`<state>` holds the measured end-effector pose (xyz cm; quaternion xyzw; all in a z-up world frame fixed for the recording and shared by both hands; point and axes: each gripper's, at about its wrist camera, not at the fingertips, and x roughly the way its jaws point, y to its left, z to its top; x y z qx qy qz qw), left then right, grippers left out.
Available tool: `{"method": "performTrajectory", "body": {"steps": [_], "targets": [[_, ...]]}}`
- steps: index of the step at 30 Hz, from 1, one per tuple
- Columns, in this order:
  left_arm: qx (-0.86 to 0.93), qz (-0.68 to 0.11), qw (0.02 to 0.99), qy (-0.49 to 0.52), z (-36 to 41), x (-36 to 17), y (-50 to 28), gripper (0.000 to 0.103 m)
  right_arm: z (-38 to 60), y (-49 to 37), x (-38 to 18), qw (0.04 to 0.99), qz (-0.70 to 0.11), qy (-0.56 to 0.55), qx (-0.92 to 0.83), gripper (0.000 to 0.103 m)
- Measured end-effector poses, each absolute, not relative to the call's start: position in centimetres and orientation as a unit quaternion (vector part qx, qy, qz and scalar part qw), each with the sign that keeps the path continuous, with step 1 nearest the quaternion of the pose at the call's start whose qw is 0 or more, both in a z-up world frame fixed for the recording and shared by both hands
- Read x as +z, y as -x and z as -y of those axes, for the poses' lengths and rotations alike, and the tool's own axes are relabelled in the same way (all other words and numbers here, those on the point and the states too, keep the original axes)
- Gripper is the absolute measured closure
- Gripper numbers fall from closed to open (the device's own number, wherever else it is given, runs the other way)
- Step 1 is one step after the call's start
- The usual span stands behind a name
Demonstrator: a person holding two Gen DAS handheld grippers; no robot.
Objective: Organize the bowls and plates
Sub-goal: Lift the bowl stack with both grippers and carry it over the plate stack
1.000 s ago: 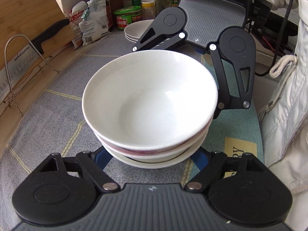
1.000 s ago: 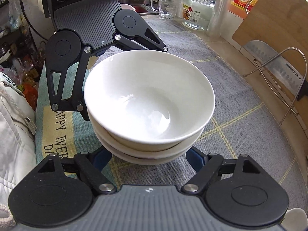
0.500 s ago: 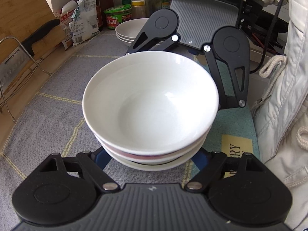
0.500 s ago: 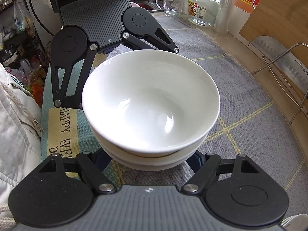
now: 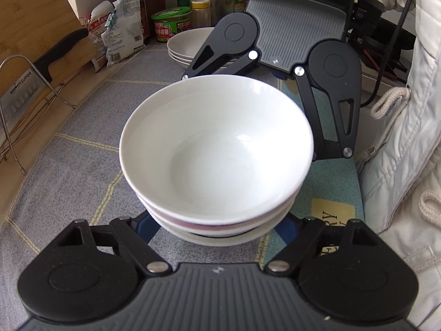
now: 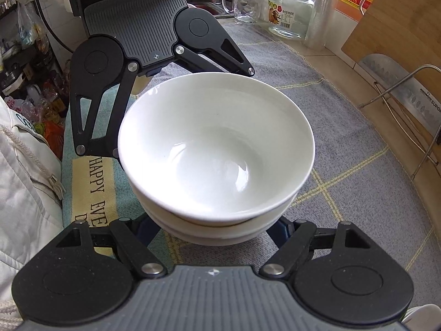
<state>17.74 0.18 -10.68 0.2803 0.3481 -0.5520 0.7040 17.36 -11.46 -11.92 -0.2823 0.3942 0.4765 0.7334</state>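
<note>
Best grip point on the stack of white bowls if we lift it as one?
Take the stack of white bowls low, at the bottom bowl's wall under the rims, from two opposite sides, one hand-held gripper each. The nested bowls flare upward, so a top-rim grip would lift only the top bowl.

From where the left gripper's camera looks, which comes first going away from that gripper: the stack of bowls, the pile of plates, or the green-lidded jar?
1. Stack of bowls: right between the left gripper fingers, centre.
2. Pile of plates: farther back on the mat, partly behind the right gripper.
3. Green-lidded jar: just beyond the plates, by the back wall, slightly left.
</note>
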Motion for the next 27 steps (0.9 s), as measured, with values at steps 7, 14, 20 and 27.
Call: {"method": "performTrajectory", "body": {"steps": [7, 14, 20, 27], "targets": [[-0.551, -0.343, 0.705, -0.285, 0.7, -10.0, -17.0, 0.018, 12.4, -16.9, -10.7, 0.731, -0.397, 0.279, 0.479, 0.019], [-0.553, -0.328, 0.708, -0.291, 3.4, -9.5, -16.4, 0.018, 14.8, -16.4, -9.0, 0.734, -0.393, 0.289, 0.472, 0.019], [-0.559, -0.315, 0.708, -0.297, 6.6, -8.9, -17.0, 0.018, 18.0, -16.2, -7.7, 0.741, -0.39, 0.296, 0.46, 0.019], [-0.569, -0.297, 0.703, -0.306, 11.3, -8.3, -18.4, 0.018, 22.9, -16.1, -6.4, 0.75, -0.388, 0.298, 0.446, 0.019]]}}
